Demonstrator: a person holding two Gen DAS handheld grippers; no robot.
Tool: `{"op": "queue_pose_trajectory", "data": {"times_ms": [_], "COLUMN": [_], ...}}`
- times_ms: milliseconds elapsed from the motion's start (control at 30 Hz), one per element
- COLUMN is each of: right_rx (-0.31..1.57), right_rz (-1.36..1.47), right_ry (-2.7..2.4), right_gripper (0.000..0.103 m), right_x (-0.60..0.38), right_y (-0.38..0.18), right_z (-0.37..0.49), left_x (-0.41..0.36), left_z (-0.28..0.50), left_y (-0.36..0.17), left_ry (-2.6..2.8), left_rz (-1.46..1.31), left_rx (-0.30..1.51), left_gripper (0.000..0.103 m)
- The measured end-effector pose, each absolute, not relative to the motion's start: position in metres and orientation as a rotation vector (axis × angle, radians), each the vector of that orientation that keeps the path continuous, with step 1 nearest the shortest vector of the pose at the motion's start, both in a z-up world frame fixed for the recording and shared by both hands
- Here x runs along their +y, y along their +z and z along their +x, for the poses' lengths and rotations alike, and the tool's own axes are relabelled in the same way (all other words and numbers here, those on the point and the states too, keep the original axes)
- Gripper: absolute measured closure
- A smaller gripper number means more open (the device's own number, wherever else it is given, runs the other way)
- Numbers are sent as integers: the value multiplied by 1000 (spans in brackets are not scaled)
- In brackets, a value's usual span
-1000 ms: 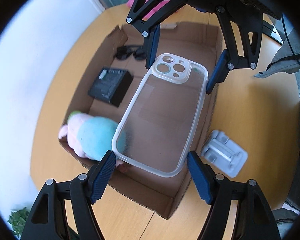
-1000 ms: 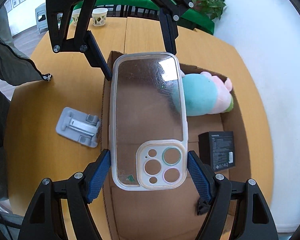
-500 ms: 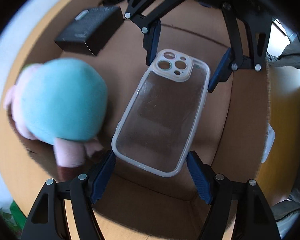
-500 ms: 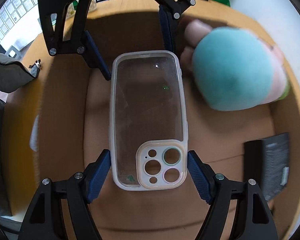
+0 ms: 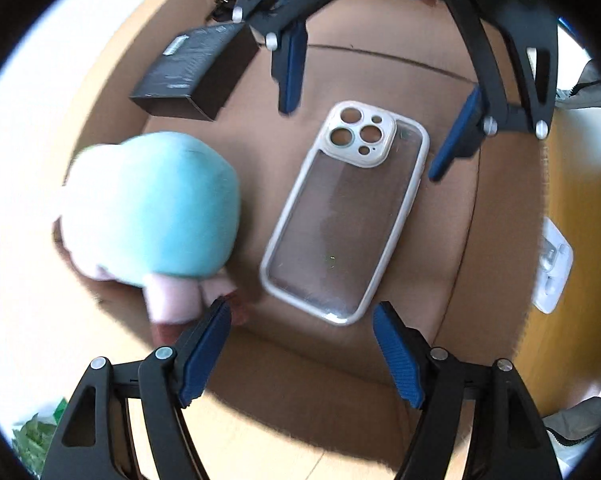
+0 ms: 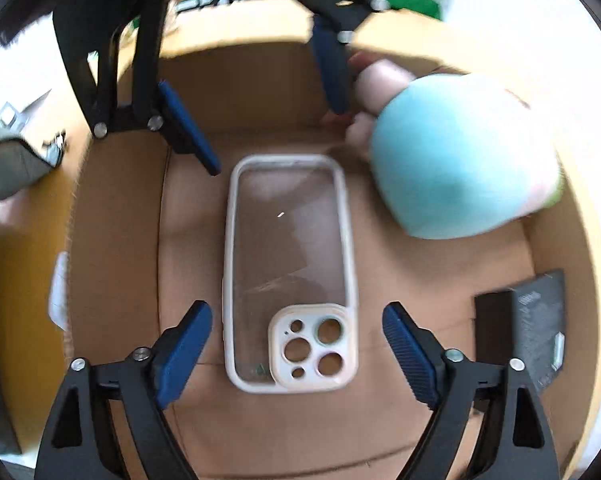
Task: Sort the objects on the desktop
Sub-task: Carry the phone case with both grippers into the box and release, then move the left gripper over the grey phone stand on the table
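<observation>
- Your left gripper (image 5: 300, 326) is spread wide and grips nothing; its blue pads flank the near end of the phone case (image 5: 342, 210) without touching it.
- Your right gripper (image 6: 296, 338) is likewise released, fingers well clear of the case's camera end on both sides.
- The phone case lies flat on the floor of the cardboard box (image 5: 496, 216), between the two grippers, which face each other from opposite ends.
- In the left wrist view, the camera cut-out points to 12 o'clock; in the right wrist view it sits at 6 o'clock, nearest you.
- The plush toy (image 5: 152, 216) lies just beside the case at 9 o'clock in the left view.
- The black box (image 5: 194, 72) sits at 11 o'clock, apart from the case.
</observation>
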State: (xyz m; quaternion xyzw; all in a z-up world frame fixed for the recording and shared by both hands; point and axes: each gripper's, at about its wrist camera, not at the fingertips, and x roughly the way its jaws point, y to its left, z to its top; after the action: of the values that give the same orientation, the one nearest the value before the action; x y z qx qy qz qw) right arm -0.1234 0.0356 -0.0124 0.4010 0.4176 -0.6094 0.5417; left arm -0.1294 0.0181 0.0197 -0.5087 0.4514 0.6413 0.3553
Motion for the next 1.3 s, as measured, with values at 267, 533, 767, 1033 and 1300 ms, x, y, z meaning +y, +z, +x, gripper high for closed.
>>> {"op": "queue_pose_trajectory", "data": {"times_ms": [267, 533, 767, 1033, 1300], "right_rx": [756, 216, 172, 84, -15], "right_rz": [1209, 1578, 1524, 1484, 1563], "right_ry": [-1926, -2412, -2488, -2580, -2537], "right_gripper": [9, 8, 91, 1, 2], "right_x": [87, 152, 173, 189, 186], "right_y": [61, 128, 161, 180, 158], "right_z": [-139, -122, -87, -51, -37], "left_x": [2, 4, 20, 40, 26], "left_z": [-105, -110, -84, -58, -41], "left_y": [90, 161, 185, 199, 170], "left_ry": [1909, 2277, 2369, 2443, 2429], "left_rz": [-1368, -1450, -1397, -1405, -1507], "left_rx": [934, 213, -2, 61, -30], "left_gripper": [28, 29, 90, 72, 33]}}
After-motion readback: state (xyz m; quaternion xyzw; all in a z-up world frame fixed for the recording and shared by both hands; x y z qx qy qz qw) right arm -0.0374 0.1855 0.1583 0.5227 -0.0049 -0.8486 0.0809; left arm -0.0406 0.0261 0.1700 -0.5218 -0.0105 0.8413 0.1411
